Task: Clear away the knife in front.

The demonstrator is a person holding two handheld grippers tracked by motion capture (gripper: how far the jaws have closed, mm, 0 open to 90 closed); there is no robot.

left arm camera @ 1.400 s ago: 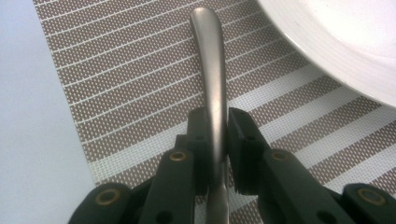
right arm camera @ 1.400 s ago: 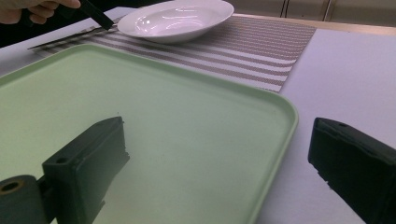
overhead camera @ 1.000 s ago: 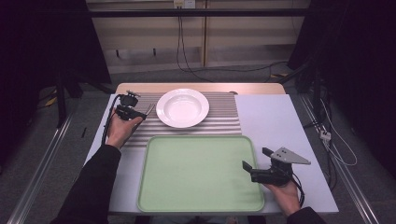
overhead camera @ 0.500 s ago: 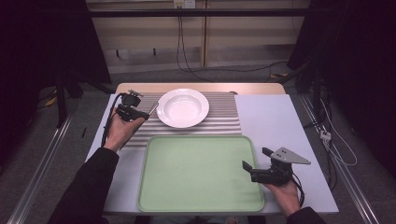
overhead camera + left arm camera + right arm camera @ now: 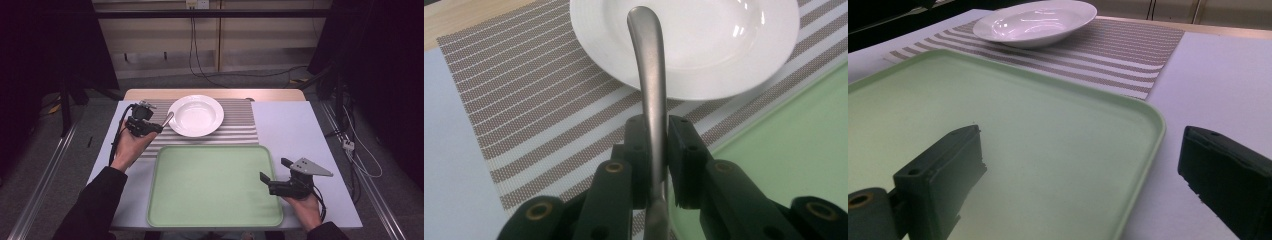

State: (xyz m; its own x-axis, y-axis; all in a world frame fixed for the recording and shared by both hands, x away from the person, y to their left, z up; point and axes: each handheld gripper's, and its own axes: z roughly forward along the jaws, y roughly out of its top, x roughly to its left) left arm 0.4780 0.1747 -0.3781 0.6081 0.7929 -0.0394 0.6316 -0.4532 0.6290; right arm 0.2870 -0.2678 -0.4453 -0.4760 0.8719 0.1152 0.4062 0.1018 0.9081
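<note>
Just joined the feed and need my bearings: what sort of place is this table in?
Probably a lab or recording studio, not a dining room: dark curtains flank the table, cables hang behind it, and one plate sits on a striped mat.

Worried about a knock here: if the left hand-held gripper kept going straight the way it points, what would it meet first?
Probably the white plate. The left hand-held gripper is shut on a metal utensil handle that points at the plate's near rim, over the striped placemat. The handle's tip would likely arrive first; its height above the rim is unclear.

plate [image 5: 196, 116] white | placemat [image 5: 240, 131] brown-white striped | tray [image 5: 215, 185] pale green
</note>
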